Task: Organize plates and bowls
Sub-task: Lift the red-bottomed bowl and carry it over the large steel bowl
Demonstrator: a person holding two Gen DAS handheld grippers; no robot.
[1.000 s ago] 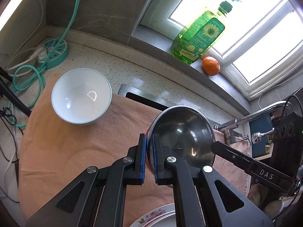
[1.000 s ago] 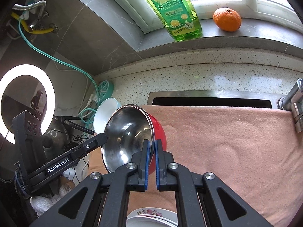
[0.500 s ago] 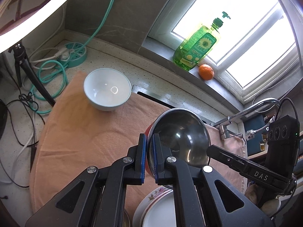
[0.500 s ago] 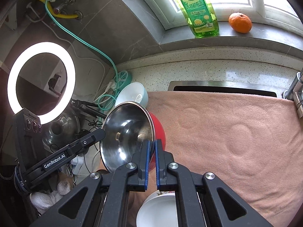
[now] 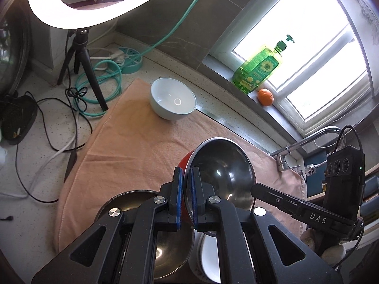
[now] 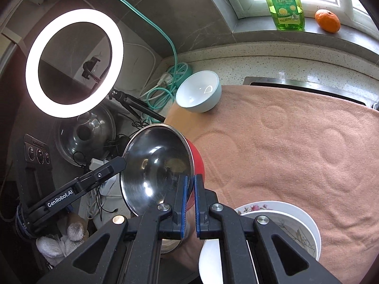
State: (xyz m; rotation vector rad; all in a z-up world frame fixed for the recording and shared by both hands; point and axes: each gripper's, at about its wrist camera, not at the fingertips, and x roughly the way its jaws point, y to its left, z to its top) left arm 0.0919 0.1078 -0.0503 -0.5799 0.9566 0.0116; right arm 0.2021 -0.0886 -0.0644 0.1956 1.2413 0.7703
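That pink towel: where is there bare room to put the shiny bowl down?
The towel is bare between the light blue bowl, the sink edge and the plates. It is crowded under both claws, where the plates and another steel bowl sit.

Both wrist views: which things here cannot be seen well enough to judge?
- Steel bowl: near rim behind left gripper and right gripper fingers.
- Plates, right view: stack depth hidden by the gripper body.
- Second metal bowl, left view: mostly behind the gripper body.
- Dish soap bottle, right view: top cut off.
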